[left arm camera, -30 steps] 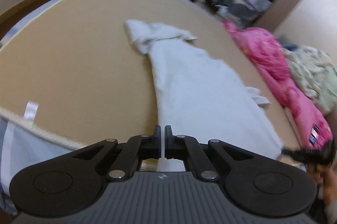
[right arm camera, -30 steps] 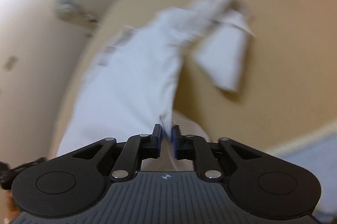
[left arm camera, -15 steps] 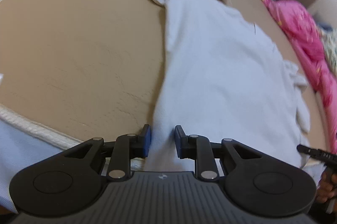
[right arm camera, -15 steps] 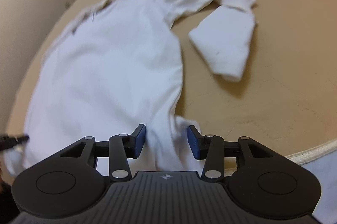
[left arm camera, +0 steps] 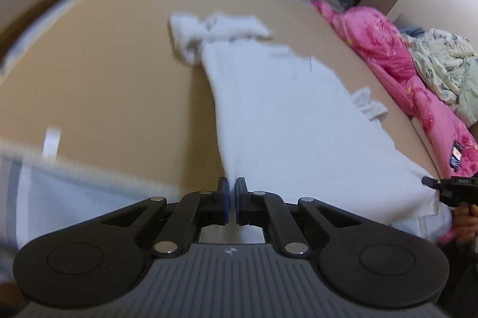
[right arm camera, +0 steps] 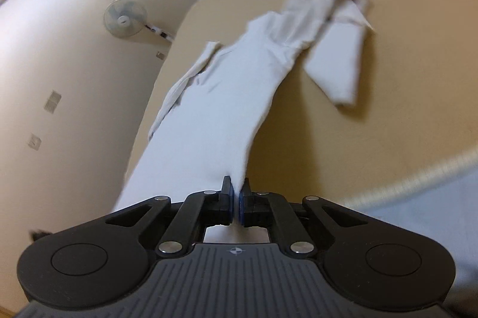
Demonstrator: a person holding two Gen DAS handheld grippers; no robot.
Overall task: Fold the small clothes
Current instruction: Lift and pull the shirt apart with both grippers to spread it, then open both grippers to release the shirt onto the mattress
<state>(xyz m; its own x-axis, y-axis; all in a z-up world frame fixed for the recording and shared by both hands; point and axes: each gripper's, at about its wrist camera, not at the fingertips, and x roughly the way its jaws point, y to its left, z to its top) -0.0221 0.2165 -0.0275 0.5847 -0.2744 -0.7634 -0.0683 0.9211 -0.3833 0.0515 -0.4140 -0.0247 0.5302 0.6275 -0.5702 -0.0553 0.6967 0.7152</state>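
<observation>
"How many tongs were there?"
"Two. The left tongs [left arm camera: 232, 192] and the right tongs [right arm camera: 237, 194] each pinched one near corner of the one white shirt [left arm camera: 286, 120]."
"Where was it?"
"Stretched across the tan bed [left arm camera: 98, 85]."

The shirt [left arm camera: 286, 114] is soft matt white cloth, the bed [left arm camera: 104, 79] a smooth matt tan sheet, the quilt [left arm camera: 385, 55] glossy pink fabric.

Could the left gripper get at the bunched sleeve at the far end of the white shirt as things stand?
Probably not right away: the left gripper is shut on the near hem of the white shirt. The tan surface toward the bunched sleeve looks unobstructed, but it must let go first.
</observation>
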